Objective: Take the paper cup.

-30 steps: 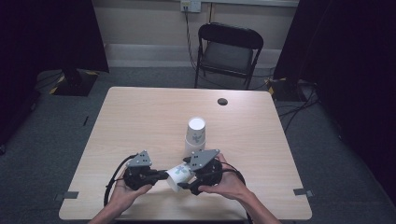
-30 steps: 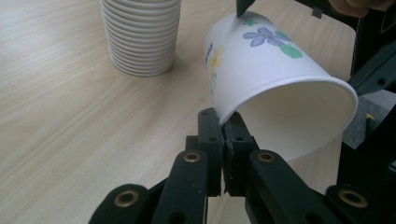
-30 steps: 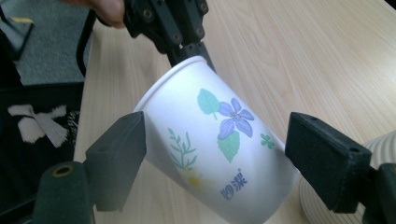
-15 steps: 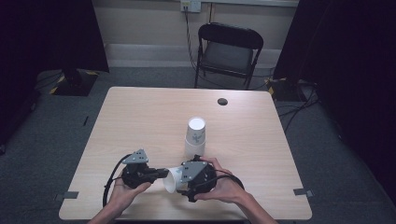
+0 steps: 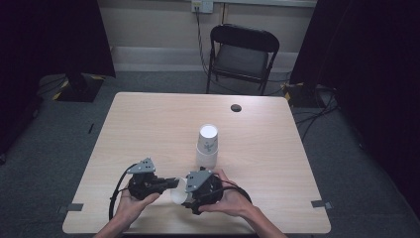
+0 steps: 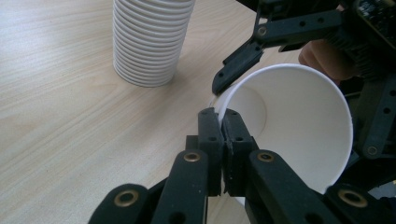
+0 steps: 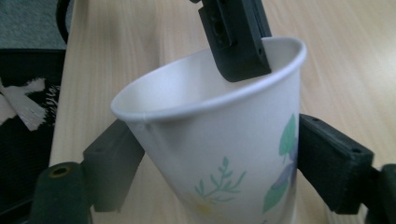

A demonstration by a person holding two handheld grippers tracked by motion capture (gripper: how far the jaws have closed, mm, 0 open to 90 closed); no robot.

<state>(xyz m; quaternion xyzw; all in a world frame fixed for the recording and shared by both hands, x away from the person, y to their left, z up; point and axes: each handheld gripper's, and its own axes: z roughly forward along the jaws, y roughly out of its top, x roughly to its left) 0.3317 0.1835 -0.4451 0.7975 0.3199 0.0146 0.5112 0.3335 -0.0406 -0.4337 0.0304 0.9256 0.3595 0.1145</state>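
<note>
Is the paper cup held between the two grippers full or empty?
Empty. The left gripper view looks straight into the paper cup and shows a bare white inside and bottom.

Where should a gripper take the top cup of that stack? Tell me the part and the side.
Take the top cup by its side wall just below its closed base, jaws straddling it, from the person's side. The stack stands upside down, so no rim is free to pinch; the taper should let it lift off.

No text, label or number is readable anywhere
</note>
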